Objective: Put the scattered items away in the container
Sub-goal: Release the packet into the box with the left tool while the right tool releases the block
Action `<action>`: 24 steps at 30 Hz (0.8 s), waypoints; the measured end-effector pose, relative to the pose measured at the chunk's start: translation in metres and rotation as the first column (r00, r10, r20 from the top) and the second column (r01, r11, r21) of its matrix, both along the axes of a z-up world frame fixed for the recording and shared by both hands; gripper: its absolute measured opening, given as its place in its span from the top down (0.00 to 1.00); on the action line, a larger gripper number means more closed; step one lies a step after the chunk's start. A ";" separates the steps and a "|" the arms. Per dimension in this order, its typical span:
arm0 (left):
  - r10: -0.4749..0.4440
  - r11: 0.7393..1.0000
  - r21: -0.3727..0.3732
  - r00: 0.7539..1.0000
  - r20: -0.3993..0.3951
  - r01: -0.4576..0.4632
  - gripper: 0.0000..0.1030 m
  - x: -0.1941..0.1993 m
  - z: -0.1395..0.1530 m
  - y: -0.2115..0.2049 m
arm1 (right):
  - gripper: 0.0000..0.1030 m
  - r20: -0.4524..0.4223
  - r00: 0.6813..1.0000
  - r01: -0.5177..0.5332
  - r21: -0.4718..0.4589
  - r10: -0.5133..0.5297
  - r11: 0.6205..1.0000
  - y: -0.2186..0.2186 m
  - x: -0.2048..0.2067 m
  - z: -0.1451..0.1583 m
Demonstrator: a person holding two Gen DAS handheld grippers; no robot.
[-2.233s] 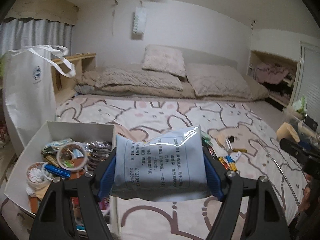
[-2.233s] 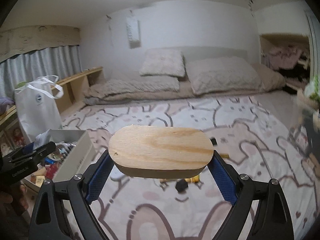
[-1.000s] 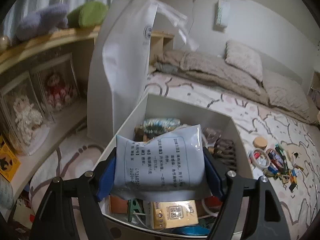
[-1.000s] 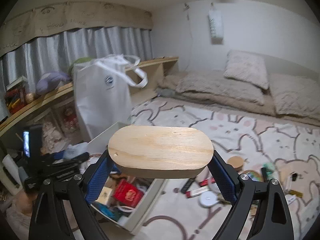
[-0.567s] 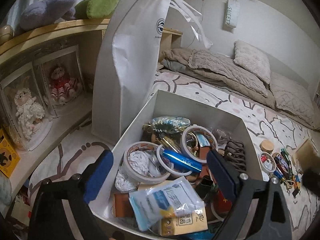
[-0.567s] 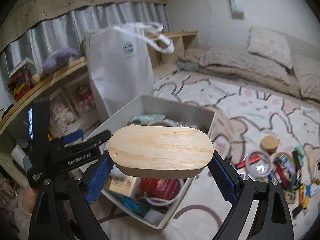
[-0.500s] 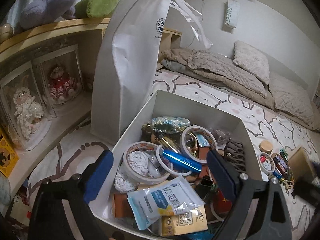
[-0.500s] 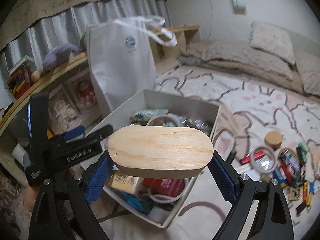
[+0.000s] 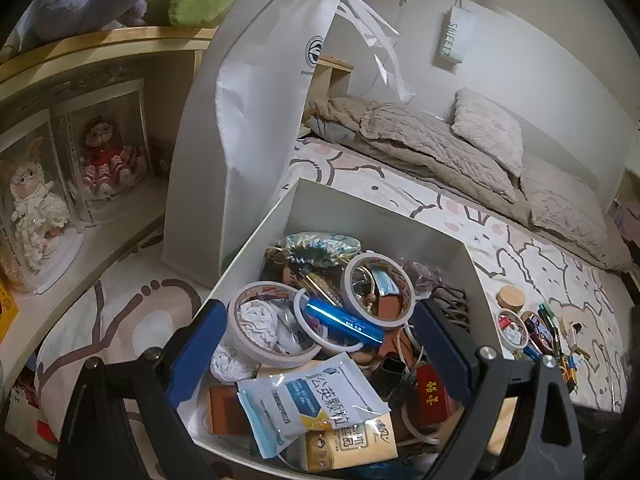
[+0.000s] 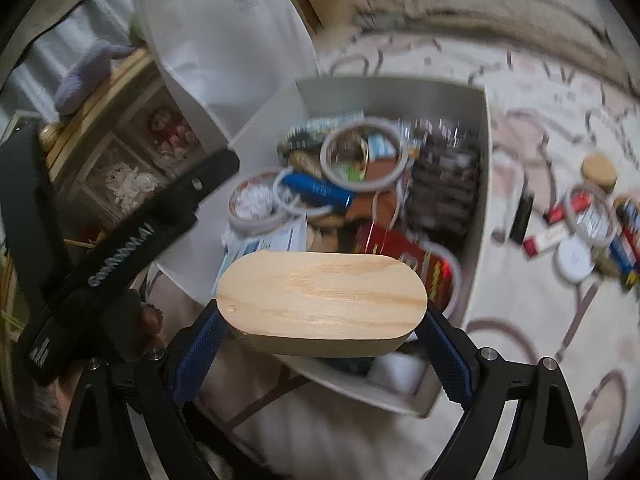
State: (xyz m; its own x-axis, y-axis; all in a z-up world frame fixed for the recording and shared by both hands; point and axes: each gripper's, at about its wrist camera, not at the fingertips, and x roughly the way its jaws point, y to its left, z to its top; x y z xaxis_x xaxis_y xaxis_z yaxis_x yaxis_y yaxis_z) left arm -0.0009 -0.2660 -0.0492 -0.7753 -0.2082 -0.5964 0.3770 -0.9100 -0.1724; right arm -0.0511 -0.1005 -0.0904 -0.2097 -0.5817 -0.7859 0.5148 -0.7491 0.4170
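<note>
A white box (image 9: 352, 208) on the bed holds tape rolls, a blue tube (image 9: 344, 322), a red packet and a light-blue sachet (image 9: 312, 400) that lies at its near end. My left gripper (image 9: 316, 348) is open and empty just above the box's near edge. My right gripper (image 10: 320, 336) is shut on an oval wooden block (image 10: 320, 294) and holds it over the near edge of the box (image 10: 478, 152). The left gripper also shows in the right wrist view (image 10: 132, 232), at the box's left side. Several loose items (image 10: 580, 220) lie on the sheet to the right of the box.
A tall white paper bag (image 9: 256, 120) stands against the box's far left side. A wooden shelf (image 9: 80, 128) with boxed dolls runs along the left. Pillows and a blanket (image 9: 440, 148) lie at the head of the bed. A round wooden lid (image 9: 510, 298) lies right of the box.
My left gripper opened and the sachet dropped into the box. My right gripper carried the wooden block left and down, from over the bed to over the box.
</note>
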 end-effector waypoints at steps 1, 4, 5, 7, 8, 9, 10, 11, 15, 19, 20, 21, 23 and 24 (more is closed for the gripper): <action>-0.002 1.000 0.000 1.000 0.000 0.002 0.08 0.000 0.000 0.000 | 0.09 0.026 1.000 0.005 0.007 -0.005 1.000 -0.002 0.000 -0.003; -0.007 1.000 -0.004 1.000 0.000 0.007 0.08 0.001 0.000 0.000 | 0.09 0.102 0.995 0.016 0.043 -0.021 0.999 -0.007 -0.001 -0.011; -0.008 1.000 -0.003 1.000 0.000 0.008 0.08 0.000 0.000 -0.001 | 0.09 0.122 0.992 0.019 0.056 -0.025 0.998 -0.009 -0.001 -0.014; -0.011 1.000 0.005 1.000 -0.002 0.011 0.08 0.001 0.000 -0.002 | 0.09 0.144 0.989 0.023 0.072 -0.033 0.997 -0.011 -0.002 -0.017; -0.011 1.000 0.006 1.000 -0.003 0.011 0.08 0.001 0.000 -0.003 | 0.09 0.145 0.989 0.028 0.084 -0.040 0.996 -0.013 -0.002 -0.017; -0.009 1.000 0.007 1.000 -0.003 0.009 0.08 0.001 0.000 -0.003 | 0.09 0.145 0.988 0.031 0.096 -0.045 0.995 -0.014 -0.001 -0.017; -0.008 1.000 0.008 1.000 -0.002 0.008 0.08 0.001 0.000 -0.004 | 0.09 0.148 0.988 0.031 0.104 -0.046 0.994 -0.015 -0.002 -0.017; -0.007 1.000 0.010 1.000 -0.001 0.007 0.08 0.001 0.000 -0.005 | 0.09 0.158 0.986 0.029 0.111 -0.046 0.993 -0.016 -0.001 -0.018; -0.004 1.000 0.016 1.000 0.003 0.004 0.08 0.001 -0.002 -0.007 | 0.00 0.171 0.985 0.022 0.089 -0.037 0.996 -0.017 0.000 -0.017; -0.005 1.000 0.017 1.000 0.004 0.005 0.08 0.000 -0.003 -0.009 | 0.00 0.164 0.986 0.026 0.086 -0.040 0.996 -0.015 -0.001 -0.015; -0.005 1.000 0.016 1.000 0.005 0.005 0.08 0.000 -0.003 -0.009 | 0.00 0.164 0.986 0.029 0.082 -0.043 0.996 -0.014 -0.003 -0.015; -0.006 1.000 0.015 1.000 0.006 0.006 0.08 0.000 -0.003 -0.009 | 0.00 0.164 0.986 0.030 0.075 -0.042 0.997 -0.012 -0.003 -0.014; -0.006 1.000 0.014 1.000 0.006 0.006 0.08 0.000 -0.003 -0.009 | 0.00 0.153 0.987 0.038 0.074 -0.049 0.997 -0.010 -0.005 -0.013; -0.006 1.000 0.015 1.000 0.006 0.006 0.08 0.000 -0.003 -0.009 | 0.00 0.145 0.988 0.041 0.066 -0.051 0.997 -0.008 -0.005 -0.011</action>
